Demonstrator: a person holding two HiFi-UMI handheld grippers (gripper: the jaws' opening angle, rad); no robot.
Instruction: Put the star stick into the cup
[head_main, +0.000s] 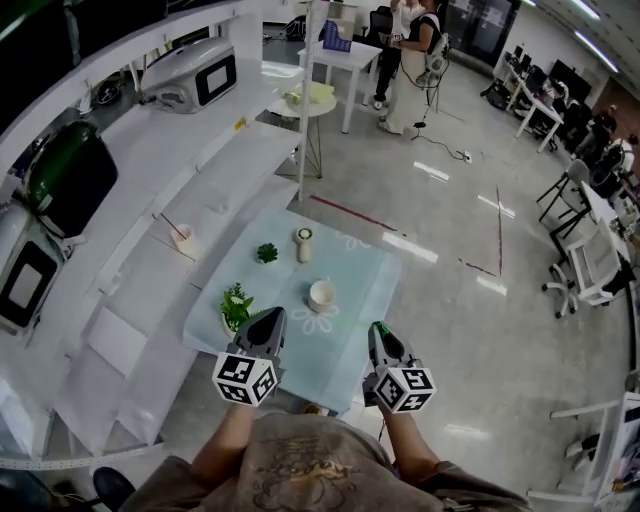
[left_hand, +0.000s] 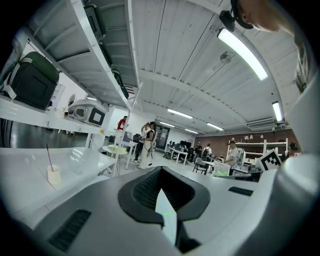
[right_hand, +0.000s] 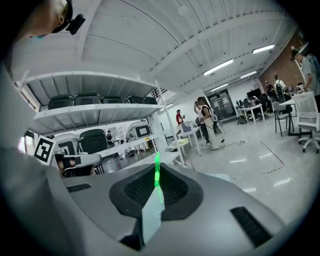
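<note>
Pinching the thin green star stick (right_hand: 157, 169) between nearly closed jaws, the right tool (right_hand: 155, 197) keeps it steady for carrying. The cup (head_main: 322, 294) stands upright on the worktop (head_main: 375, 270), ahead and slightly left of that tool, well apart and mouth up to receive it. The left tool (left_hand: 162, 200) is closed on nothing and seems idle. The star end is too faint to make out.
</note>
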